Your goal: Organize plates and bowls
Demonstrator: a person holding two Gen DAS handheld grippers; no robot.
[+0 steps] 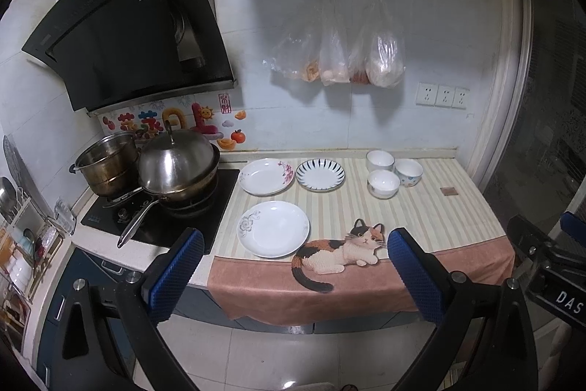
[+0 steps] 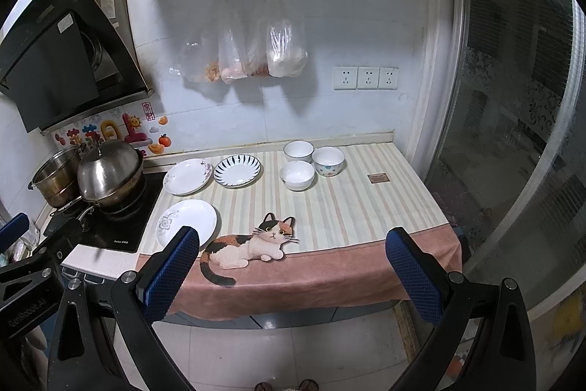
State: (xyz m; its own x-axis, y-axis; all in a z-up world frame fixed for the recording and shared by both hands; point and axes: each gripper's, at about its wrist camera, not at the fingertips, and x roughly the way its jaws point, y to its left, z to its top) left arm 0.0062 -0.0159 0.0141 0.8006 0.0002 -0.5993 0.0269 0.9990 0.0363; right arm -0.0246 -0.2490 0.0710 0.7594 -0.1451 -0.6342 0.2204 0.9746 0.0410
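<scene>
Three plates lie on a striped cat-print cloth (image 1: pixel 432 218): a white plate with a grey flower (image 1: pixel 273 228) at the front, a pink-flowered plate (image 1: pixel 266 176) and a blue-striped plate (image 1: pixel 320 174) behind. Three bowls (image 1: pixel 383 183) cluster at the back right, one dotted (image 1: pixel 408 172). In the right wrist view the same plates (image 2: pixel 186 222) (image 2: pixel 188 176) (image 2: pixel 237 170) and bowls (image 2: pixel 297 174) show. My left gripper (image 1: pixel 293 244) and right gripper (image 2: pixel 291 244) are both open and empty, held in front of the counter edge, apart from all dishes.
A hob (image 1: pixel 161 211) at the left carries a lidded wok (image 1: pixel 175 167) and a steel pot (image 1: pixel 106 163). A range hood (image 1: pixel 132 24) hangs above. Plastic bags (image 1: pixel 340 54) hang on the wall. A dish rack (image 1: pixel 22 244) stands far left. A small brown square (image 1: pixel 449 191) lies on the cloth.
</scene>
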